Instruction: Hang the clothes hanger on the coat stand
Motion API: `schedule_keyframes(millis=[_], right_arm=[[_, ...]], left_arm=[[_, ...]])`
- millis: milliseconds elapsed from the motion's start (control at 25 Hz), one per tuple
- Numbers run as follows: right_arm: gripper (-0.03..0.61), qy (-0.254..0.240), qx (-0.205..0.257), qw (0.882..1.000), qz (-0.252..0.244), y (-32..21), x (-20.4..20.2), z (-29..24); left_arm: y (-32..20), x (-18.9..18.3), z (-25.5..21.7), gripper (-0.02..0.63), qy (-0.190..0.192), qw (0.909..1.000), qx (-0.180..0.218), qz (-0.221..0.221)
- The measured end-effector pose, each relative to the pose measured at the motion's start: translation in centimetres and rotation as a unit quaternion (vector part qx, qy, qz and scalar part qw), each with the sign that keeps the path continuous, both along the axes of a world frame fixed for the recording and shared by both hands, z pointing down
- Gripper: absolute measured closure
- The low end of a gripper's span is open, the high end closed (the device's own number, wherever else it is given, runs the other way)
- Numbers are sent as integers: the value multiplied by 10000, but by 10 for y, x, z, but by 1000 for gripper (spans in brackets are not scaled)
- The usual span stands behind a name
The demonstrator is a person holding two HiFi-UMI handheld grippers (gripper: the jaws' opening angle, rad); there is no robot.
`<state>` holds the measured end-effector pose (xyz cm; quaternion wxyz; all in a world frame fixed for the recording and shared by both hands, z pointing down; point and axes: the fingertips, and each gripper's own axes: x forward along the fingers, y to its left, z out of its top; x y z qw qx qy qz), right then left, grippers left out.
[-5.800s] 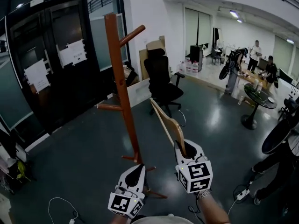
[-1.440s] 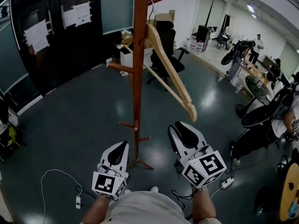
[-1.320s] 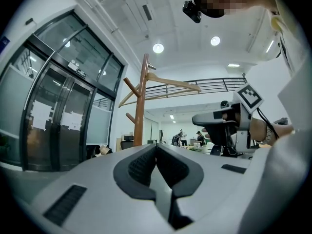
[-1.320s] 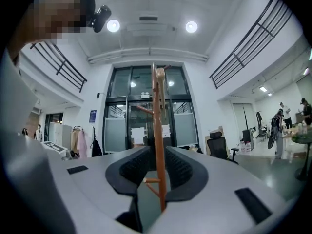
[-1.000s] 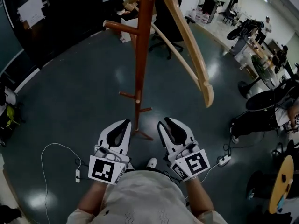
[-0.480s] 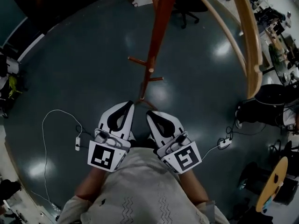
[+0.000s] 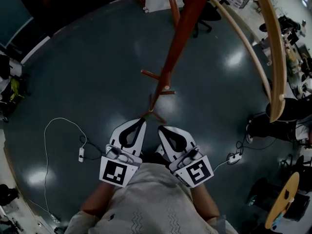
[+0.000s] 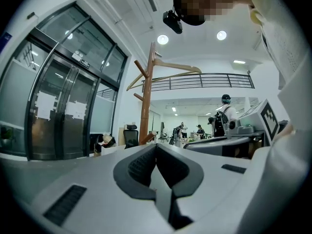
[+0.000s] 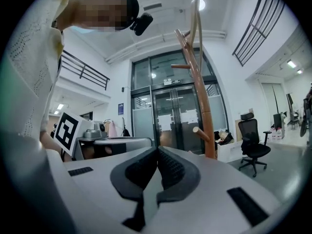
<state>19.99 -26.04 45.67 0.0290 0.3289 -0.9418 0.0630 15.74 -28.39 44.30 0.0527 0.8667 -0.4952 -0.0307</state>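
The brown wooden coat stand (image 7: 171, 65) rises from its base on the dark floor right in front of me. The pale wooden clothes hanger (image 7: 276, 57) hangs from an upper peg of the stand, and its arm curves down at the right of the head view. It also shows in the left gripper view as the hanger (image 8: 168, 70) on the stand (image 8: 146, 101), and in the right gripper view as the hanger (image 9: 195, 26) on the stand (image 9: 201, 96). My left gripper (image 7: 141, 122) and right gripper (image 7: 161, 129) are shut and empty, side by side close to my body.
A cable and power strip (image 7: 81, 154) lie on the floor at left, another power strip (image 7: 234, 158) at right. A seated person (image 7: 287, 123) and a round table (image 7: 284, 199) are at the right edge. A black office chair (image 9: 253, 143) stands beyond the stand, by glass doors (image 8: 63, 111).
The right gripper let go of the hanger, which now hangs on the stand. Both grippers drew back to my body and closer together, and the head view tilted downward.
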Motion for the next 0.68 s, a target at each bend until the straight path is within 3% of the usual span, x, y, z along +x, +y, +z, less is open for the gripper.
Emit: schedule_keyframes(millis=[360,680], right_arm=[[558,-8,-43,9998,183,-7,-2,-2],[558,25,21,9997,223,-8,12,-3]], left_arm=[[5,8,5,601,113,9993,-103,337],[2,21,8,601,153,9992,-153,334]])
